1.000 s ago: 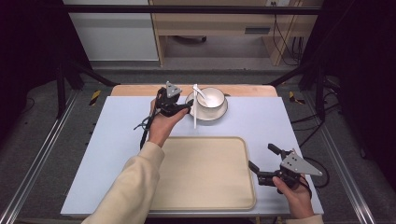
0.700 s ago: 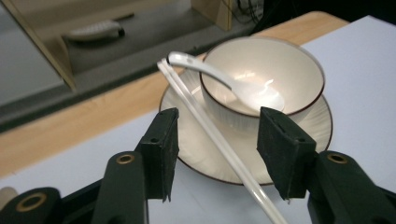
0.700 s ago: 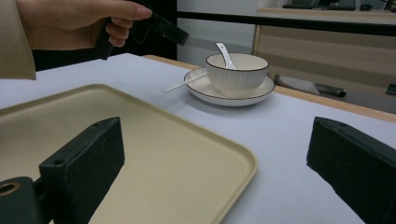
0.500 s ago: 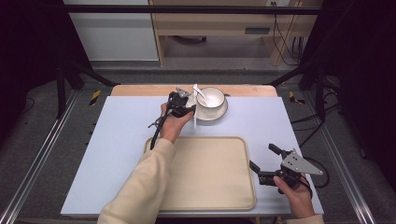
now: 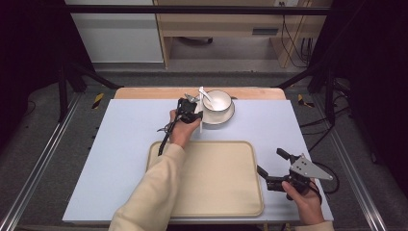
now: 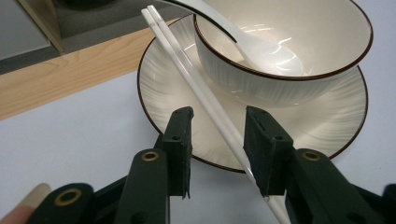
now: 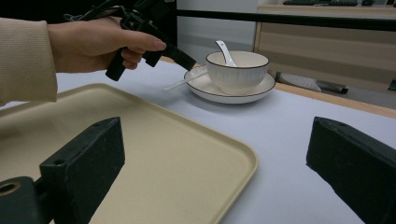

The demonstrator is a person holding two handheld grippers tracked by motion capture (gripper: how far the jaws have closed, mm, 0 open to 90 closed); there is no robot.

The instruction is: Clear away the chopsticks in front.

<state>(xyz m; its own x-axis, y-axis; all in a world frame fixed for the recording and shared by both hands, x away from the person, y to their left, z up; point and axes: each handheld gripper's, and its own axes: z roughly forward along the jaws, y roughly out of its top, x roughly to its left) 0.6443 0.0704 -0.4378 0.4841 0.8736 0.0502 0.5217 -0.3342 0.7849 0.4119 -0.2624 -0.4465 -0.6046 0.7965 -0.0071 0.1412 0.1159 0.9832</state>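
A white bowl [image 5: 217,101] with a dark rim stands on a matching saucer [image 5: 226,117] at the table's far middle, and a white spoon [image 5: 204,94] rests in it. A pair of white chopsticks [image 6: 196,84] lies across the saucer's left rim. My left gripper [image 6: 218,126] straddles the chopsticks. Its jaws have just been closing, and the sticks run close by the right jaw with a gap at the left one. My right gripper [image 5: 269,160] hovers open and empty beside the right edge of the beige tray [image 5: 211,192]. The bowl [image 7: 238,70] and the left gripper [image 7: 187,60] show ahead in the right gripper view.
The empty tray [image 7: 140,140] lies at the near middle of the pale blue table sheet [image 5: 120,144]. A wooden strip [image 5: 144,93] runs along the far edge. Metal rails flank the table on both sides.
My left gripper has come down and right to the saucer's left rim, its jaws narrower around the chopsticks. The right gripper has stayed where it was.
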